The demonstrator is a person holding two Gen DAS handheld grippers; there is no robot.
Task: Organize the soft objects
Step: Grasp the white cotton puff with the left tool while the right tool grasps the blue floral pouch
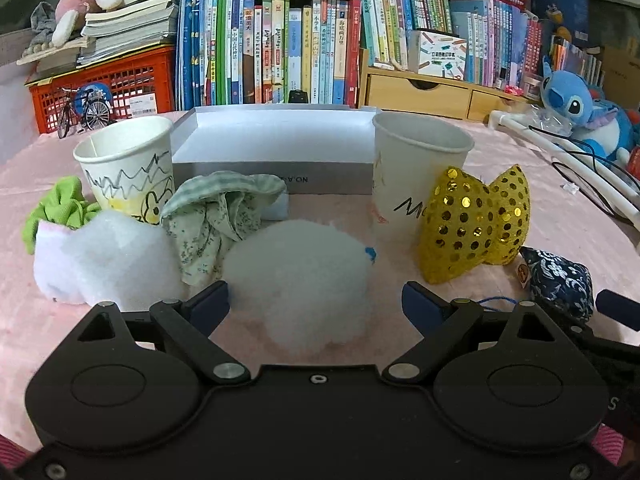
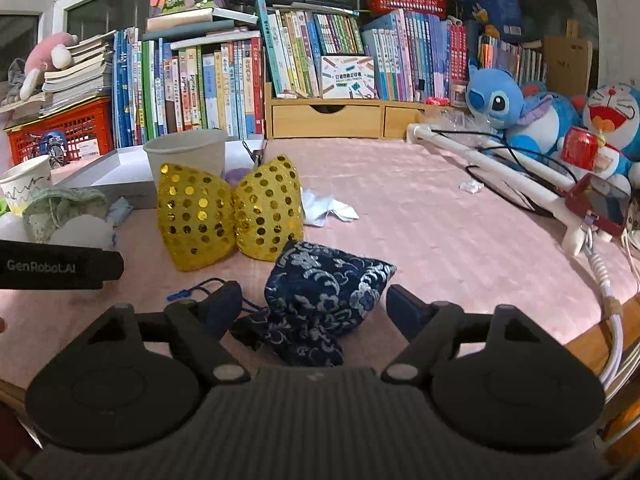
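Note:
In the left wrist view my left gripper (image 1: 316, 304) is open, its jaws on either side of a white cotton wad (image 1: 300, 280) on the pink cloth. A second white wad (image 1: 108, 260), a green patterned cloth (image 1: 216, 216) and a lime green cloth (image 1: 60, 208) lie to the left. Two gold sequin pouches (image 1: 476, 224) stand to the right, also seen in the right wrist view (image 2: 228, 212). My right gripper (image 2: 316, 308) is open around a dark blue brocade pouch (image 2: 324, 296).
A shallow grey box (image 1: 272, 140) sits behind the soft things, between a doodled paper cup (image 1: 128, 164) and a plain one (image 1: 416, 168). Books line the back. Plush toys (image 2: 516, 112), a white lamp arm (image 2: 492, 164) and crumpled paper (image 2: 328, 208) lie to the right.

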